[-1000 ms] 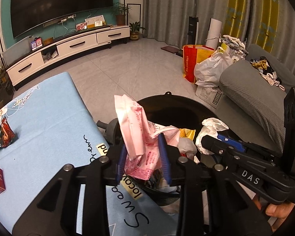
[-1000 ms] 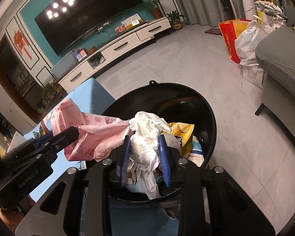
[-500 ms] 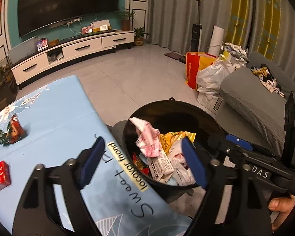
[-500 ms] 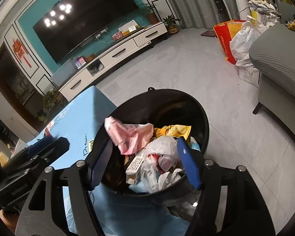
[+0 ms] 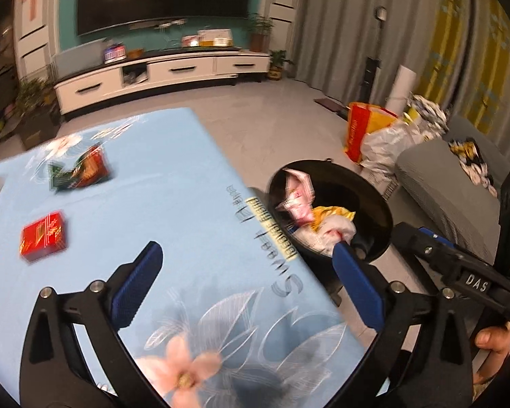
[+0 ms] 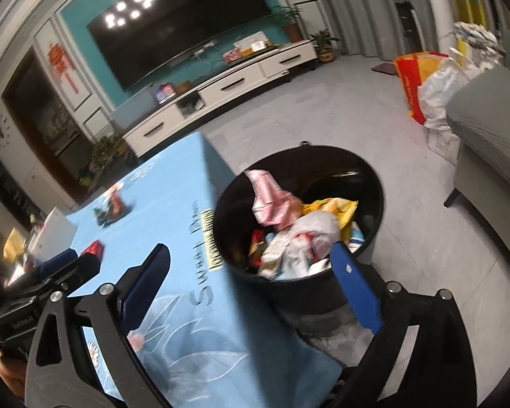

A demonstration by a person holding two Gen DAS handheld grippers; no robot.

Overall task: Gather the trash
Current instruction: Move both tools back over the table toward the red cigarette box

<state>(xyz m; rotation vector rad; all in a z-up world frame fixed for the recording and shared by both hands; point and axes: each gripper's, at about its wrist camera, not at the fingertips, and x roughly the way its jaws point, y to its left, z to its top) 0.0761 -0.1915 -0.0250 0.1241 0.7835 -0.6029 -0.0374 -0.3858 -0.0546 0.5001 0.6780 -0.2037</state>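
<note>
A black round bin stands on the floor by the table's right edge, holding a pink wrapper, a yellow packet and white crumpled trash. On the light blue tablecloth lie a red box and a green and red snack wrapper. My left gripper hovers over the cloth, its jaws opening wide with nothing between them. My right gripper hangs at the bin's near rim, jaws opening, also with nothing between them.
A grey sofa and full bags sit right of the bin. A white TV cabinet and a large screen line the far wall. A white box stands at the table's left end. A hand holds the other gripper.
Both grippers let go of their trash, the pink wrapper and the white wad, which now lie in the bin. Both jaws spread wide, and both hands pulled back toward the table, the left farther.
</note>
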